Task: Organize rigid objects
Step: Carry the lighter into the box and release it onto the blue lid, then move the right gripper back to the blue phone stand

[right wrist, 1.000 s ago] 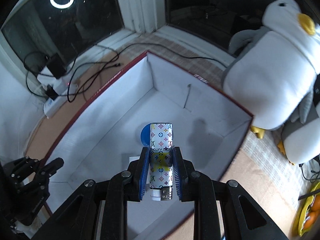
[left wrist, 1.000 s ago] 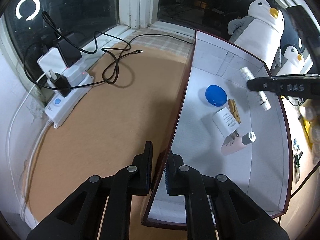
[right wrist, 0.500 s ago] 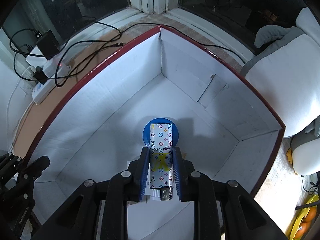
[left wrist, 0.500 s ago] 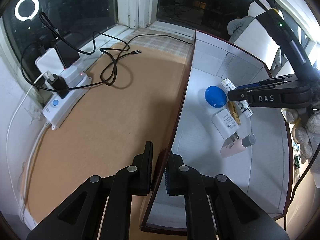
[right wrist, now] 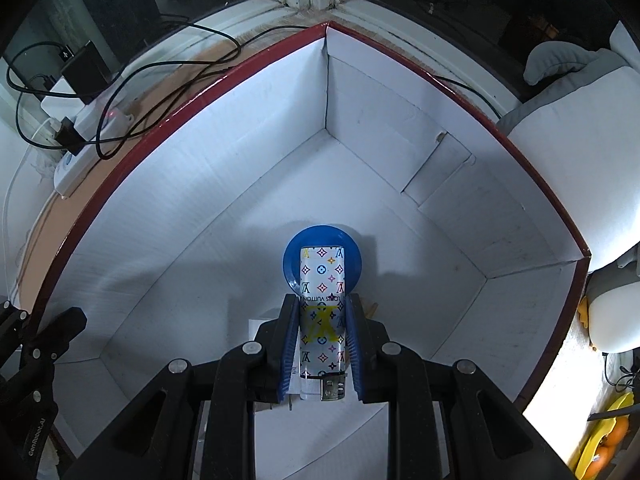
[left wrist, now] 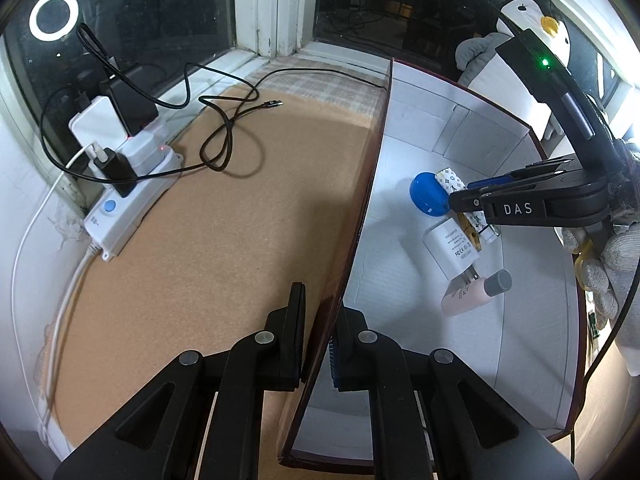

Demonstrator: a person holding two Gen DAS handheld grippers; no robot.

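Inside box (right wrist: 200,208): right claw (right wrist: 322,344) grips one lighter (right wrist: 322,312); left claw (left wrist: 316,340) pinches box wall.

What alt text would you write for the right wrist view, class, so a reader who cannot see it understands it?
The right tongs grip a white lighter with a coloured monogram print, holding it over a blue round lid inside a white box with a red rim. Black cables and a power strip lie outside the box, by a dark window.
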